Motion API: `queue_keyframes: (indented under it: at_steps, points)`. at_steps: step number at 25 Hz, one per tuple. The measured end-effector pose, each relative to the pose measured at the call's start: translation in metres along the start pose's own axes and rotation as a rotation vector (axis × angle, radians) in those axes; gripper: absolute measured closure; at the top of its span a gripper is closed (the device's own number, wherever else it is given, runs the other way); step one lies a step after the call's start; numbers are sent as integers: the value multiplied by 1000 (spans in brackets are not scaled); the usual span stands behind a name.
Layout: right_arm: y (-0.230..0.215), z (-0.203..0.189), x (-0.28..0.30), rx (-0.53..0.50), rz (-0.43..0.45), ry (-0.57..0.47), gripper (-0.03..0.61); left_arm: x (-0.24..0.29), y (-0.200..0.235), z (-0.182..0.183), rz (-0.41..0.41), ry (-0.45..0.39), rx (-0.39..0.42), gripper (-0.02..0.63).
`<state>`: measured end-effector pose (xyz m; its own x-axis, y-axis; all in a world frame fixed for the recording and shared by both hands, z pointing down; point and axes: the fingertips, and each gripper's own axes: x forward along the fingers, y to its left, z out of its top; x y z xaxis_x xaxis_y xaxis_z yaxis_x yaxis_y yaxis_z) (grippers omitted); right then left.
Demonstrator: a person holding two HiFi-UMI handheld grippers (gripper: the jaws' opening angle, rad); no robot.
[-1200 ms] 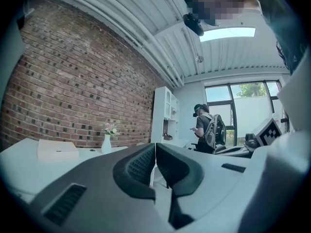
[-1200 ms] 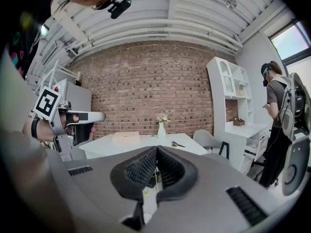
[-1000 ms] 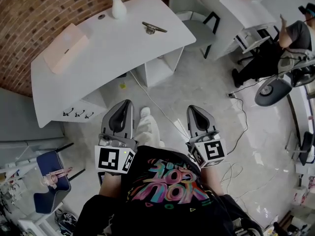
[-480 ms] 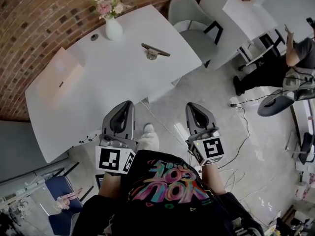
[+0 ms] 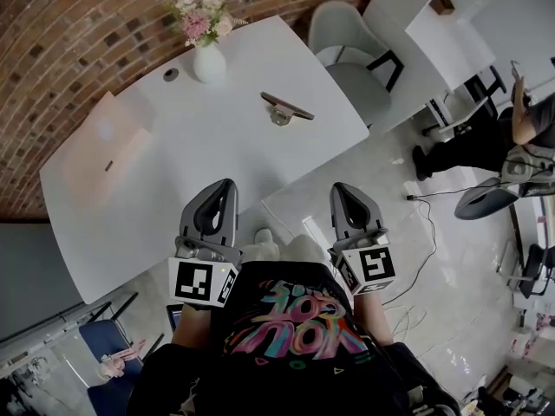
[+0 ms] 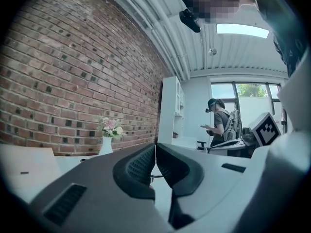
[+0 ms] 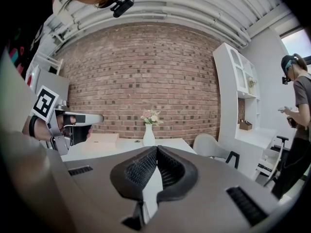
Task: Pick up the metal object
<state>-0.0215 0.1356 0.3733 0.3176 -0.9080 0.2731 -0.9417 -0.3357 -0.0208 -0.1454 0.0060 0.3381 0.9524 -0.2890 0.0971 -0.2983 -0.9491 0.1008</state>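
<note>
A person in a black shirt with a colourful print (image 5: 295, 328) stands at the near edge of a curved white table (image 5: 217, 146) before a red brick wall (image 5: 78, 24), a grey two-jaw tool in each hand. The left tool (image 5: 227, 183) points out over the table's near edge, its jaws pressed together with nothing between them; the right tool (image 5: 341, 189), just off the table's near right edge above the pale tiled floor (image 5: 364, 224), is likewise closed and empty. The slim, dark metal object (image 5: 284, 109) lies untouched on the far right part of the table, ahead of both tools and well apart from them. A white vase of pink and white flowers (image 5: 208, 59) stands near the far edge, to the left of the metal object; a pale pink flat box (image 5: 104, 141) rests on the table's left part; a grey shell chair (image 5: 347, 50) sits beyond the table's right end. A second person in dark clothes (image 5: 520, 124) stands well apart at the right, near a tall white shelving unit (image 7: 238, 96).
</note>
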Motion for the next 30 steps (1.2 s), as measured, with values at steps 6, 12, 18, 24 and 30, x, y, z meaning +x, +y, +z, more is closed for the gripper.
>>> queue_keyframes:
  at_steps: [6,12,18,24,30]
  points:
    - [-11,-3,20,0,3,21,562,16,15,-8,24,13,-13,586]
    - [-41,0,61,-21,38,20,562,54,30,-11,73,6,-18,586]
    - [-84,28,133,-51,130,-13,563,122,51,-4,158,-10,-22,586]
    - [-120,60,202,-84,281,-39,563,182,64,12,280,-18,-30,586]
    - [-138,74,259,-154,502,-11,562,215,73,20,477,-28,-41,586]
